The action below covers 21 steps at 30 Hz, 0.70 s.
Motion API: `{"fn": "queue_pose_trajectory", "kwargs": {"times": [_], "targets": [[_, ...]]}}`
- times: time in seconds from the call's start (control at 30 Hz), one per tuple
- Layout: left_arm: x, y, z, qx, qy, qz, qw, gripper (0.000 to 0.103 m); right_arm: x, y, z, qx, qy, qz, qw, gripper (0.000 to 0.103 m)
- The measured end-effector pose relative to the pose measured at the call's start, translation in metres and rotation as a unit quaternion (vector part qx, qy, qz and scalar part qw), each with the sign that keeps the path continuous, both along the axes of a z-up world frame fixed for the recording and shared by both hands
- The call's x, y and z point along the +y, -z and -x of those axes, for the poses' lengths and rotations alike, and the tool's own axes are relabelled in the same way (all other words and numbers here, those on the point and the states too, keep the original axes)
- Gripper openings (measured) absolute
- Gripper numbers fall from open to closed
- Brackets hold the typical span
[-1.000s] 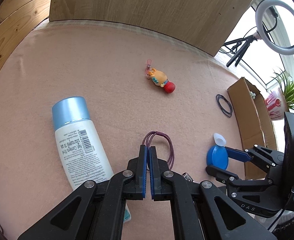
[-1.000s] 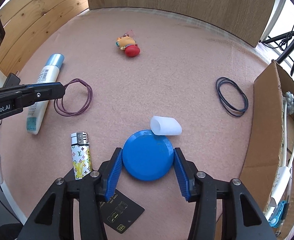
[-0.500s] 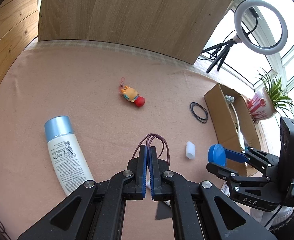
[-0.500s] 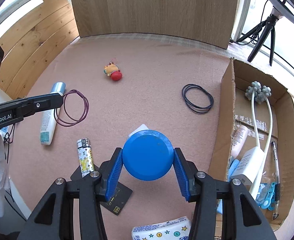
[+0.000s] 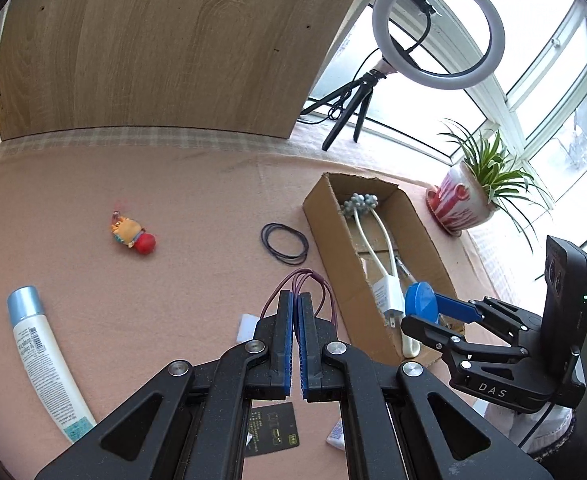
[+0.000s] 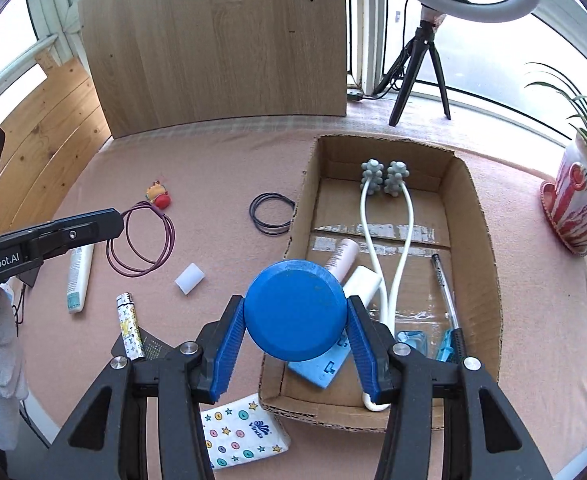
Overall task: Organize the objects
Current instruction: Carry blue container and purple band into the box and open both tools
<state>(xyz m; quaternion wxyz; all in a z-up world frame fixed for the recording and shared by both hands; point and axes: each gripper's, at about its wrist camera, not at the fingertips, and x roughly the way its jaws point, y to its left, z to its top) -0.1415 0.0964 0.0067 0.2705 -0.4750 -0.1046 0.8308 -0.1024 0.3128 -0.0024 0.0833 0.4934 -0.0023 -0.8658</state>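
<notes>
My right gripper point(image 6: 295, 312) is shut on a round blue lid point(image 6: 293, 310), held in the air over the near left part of the open cardboard box point(image 6: 481, 240); the lid point(image 5: 421, 304) also shows in the left wrist view. My left gripper point(image 5: 296, 300) is shut on purple hair ties point(image 5: 305, 280), whose loops point(image 6: 141, 240) dangle above the pink cloth, left of the box point(image 5: 325, 216). On the cloth lie black hair ties point(image 6: 271, 214), a small toy figure point(image 6: 159, 196), a lotion tube point(image 5: 41, 356), a lighter point(image 6: 129, 326) and a white cap point(image 6: 189, 278).
The box holds a white massager point(image 6: 385, 208), a tube, a pen point(image 6: 445, 292) and blue items. A tissue pack point(image 6: 241, 436) and a black card point(image 5: 271, 428) lie near me. A ring light on a tripod point(image 5: 437, 28) and a potted plant point(image 5: 465, 200) stand beyond the box.
Both grippers rose and swung right towards the box. The blue lid left the cloth and now hangs over the box's near end; the purple ties were carried along.
</notes>
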Motion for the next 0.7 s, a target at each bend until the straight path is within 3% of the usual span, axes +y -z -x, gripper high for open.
{"fn": "queue_pose_trajectory", "kwargs": {"times": [0.43,0.7], "targets": [[0.115,0.006,-0.002,0.002,0.075,-0.006,0.9971,0.002,0.080,0.006,-0.011,-0.006,0.074,0.003,0.997,0.046],[0.143,0.026,-0.001,-0.014,0.088,0.010,0.9959,0.002,0.094,0.014,-0.007,-0.013,0.084,0.013,0.996,0.046]]}}
